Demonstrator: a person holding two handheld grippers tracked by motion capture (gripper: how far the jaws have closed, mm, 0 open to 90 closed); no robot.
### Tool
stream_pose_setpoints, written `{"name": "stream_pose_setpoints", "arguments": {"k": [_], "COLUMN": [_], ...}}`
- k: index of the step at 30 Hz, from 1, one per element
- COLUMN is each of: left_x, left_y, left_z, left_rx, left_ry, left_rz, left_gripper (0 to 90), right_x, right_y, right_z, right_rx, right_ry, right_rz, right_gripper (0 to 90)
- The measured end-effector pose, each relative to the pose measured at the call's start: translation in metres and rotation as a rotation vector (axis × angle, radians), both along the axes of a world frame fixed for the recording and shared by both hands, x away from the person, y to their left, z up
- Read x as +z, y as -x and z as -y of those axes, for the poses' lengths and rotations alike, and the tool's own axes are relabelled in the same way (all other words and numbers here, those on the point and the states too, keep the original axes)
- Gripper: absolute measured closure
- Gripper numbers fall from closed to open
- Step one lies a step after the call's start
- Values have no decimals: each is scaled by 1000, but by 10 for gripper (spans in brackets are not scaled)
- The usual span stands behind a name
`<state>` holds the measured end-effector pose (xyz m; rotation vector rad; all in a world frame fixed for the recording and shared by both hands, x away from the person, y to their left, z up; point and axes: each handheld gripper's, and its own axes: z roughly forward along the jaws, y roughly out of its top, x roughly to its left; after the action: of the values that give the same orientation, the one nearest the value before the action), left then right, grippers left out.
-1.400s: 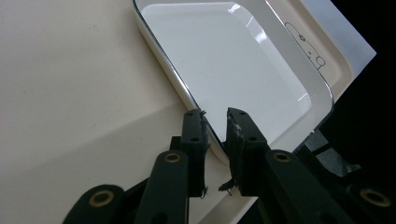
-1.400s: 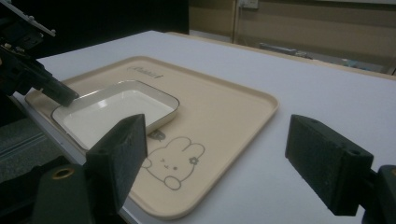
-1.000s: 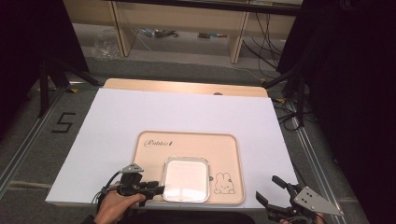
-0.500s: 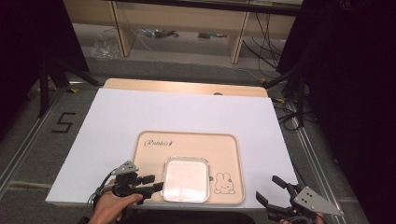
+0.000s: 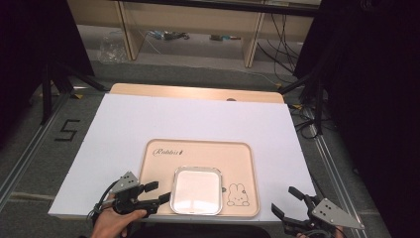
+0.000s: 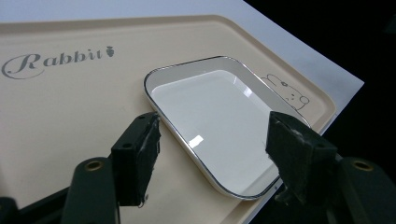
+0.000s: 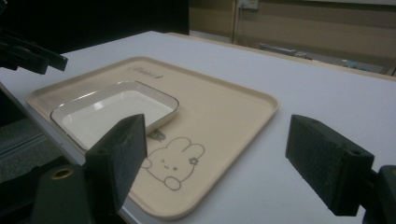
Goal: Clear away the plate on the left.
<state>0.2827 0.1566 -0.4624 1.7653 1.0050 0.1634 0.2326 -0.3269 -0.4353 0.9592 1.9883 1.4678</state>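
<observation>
A: What am I working on at this moment?

B: I am letting go of the white dish point(image 5: 196, 190), which is sitting flat on the beige tray point(image 5: 198, 153), in the tray's near half, just beside the rabbit drawing point(image 5: 237, 195). My left gripper point(image 5: 157, 193) is hovering at the dish's left edge. Its fingers point(image 6: 137, 151) have just been opening and are now standing apart, pressing on nothing, with a corner of the dish showing between them in the left gripper view.

A: And the other hand?

B: My right gripper point(image 5: 288, 204) is waiting off the tray's near right corner, at the counter point(image 5: 124, 124) edge, fingers point(image 7: 119, 154) spread wide and empty.

A: What has changed?

B: A second ago the left fingers were reaching over the dish's rim; now they are sitting back from it, wider apart.

A: Next?

B: I judge the placing is done, so I should be drawing the left hand clear without nudging the dish.
</observation>
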Motion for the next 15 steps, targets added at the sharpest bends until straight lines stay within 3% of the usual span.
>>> {"name": "stream_pose_setpoints", "arguments": {"k": [2,10,14,15], "left_x": [1,5,7,8], "left_y": [2,8,13,14], "left_z": [-1,-9,-12,-12], "left_rx": [4,22,28,38], "left_ry": [6,5,0,15], "left_rz": [9,56,87,93], "left_gripper": [323,282,270,263], "right_x": [1,0,1,1], "right_y": [0,0,0,1], "right_z": [1,0,1,1], "right_rx": [-5,-3,-2,-4], "right_ry": [20,-4,16,16], "right_rz": [0,-2,-3,-7], "right_gripper": [213,212,208,208]}}
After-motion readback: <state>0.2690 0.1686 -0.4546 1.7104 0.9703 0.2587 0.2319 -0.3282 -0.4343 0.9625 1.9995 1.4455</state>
